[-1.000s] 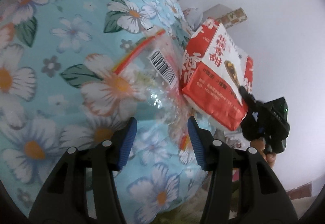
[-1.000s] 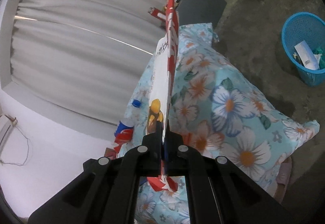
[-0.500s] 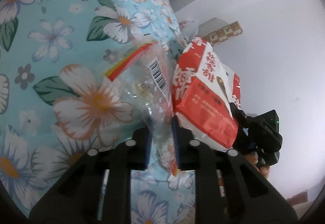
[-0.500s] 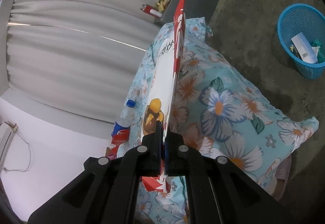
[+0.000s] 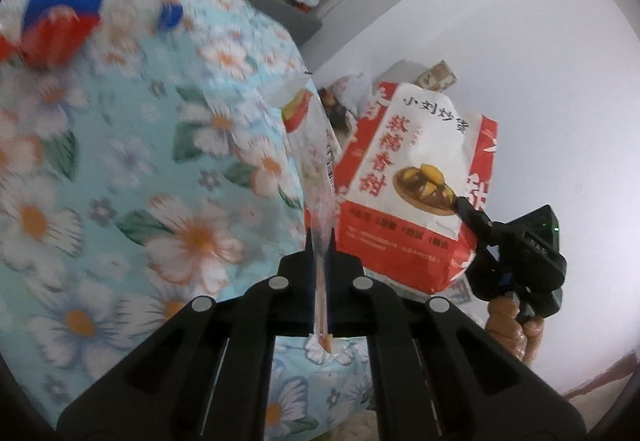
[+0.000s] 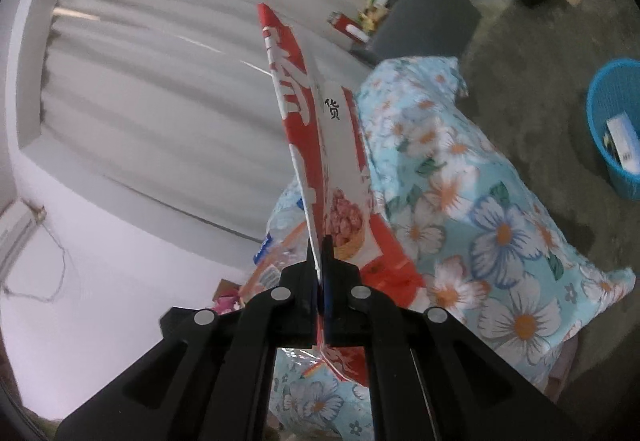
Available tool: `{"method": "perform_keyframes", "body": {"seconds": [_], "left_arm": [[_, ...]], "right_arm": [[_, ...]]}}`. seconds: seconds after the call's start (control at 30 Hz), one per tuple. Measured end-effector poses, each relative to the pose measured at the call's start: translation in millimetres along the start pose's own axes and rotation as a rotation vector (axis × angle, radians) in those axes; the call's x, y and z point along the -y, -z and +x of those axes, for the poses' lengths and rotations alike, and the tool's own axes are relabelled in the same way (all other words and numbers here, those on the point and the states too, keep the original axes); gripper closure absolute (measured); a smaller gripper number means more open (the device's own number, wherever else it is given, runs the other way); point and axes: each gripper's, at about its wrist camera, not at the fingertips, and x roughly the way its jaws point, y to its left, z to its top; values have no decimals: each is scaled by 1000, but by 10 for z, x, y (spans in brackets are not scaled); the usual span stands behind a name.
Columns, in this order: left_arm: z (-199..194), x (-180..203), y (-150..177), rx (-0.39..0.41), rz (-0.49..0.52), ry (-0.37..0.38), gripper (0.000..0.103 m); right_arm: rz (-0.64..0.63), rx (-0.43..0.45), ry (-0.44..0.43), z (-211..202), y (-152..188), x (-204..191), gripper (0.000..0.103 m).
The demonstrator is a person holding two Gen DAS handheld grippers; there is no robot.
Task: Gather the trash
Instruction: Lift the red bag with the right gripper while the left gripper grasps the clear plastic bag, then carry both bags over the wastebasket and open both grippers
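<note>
Left wrist view: my left gripper point(image 5: 320, 241) fingers pinch a clear wrapper point(image 5: 316, 169); at three o'clock, my right gripper point(image 6: 321, 257) clamps a red-and-white bag point(image 6: 312, 129).

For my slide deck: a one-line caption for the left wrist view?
Left gripper shut on a clear plastic wrapper above the floral bedspread, right gripper holding a red-and-white snack bag alongside.

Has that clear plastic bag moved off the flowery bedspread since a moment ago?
Yes. The clear plastic bag lay flat on the floral bedspread; now it hangs edge-on, lifted clear, pinched in the left gripper, whose jaws have just been closing.
</note>
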Motion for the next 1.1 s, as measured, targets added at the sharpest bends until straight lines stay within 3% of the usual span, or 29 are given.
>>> {"method": "perform_keyframes", "body": {"seconds": [0.3, 0.6, 0.83, 1.1], "left_arm": [[-365, 156, -81, 111, 80, -79, 101], [-313, 419, -149, 92, 156, -59, 101], [-299, 718, -192, 107, 239, -81, 101], [-166, 925, -214, 82, 260, -67, 101]], "right_arm": [[-137, 29, 42, -12, 205, -351, 101], [-251, 63, 70, -120, 221, -635, 101], [-247, 130, 92, -298, 261, -628, 101], [-284, 168, 118, -575, 243, -680, 101]]}}
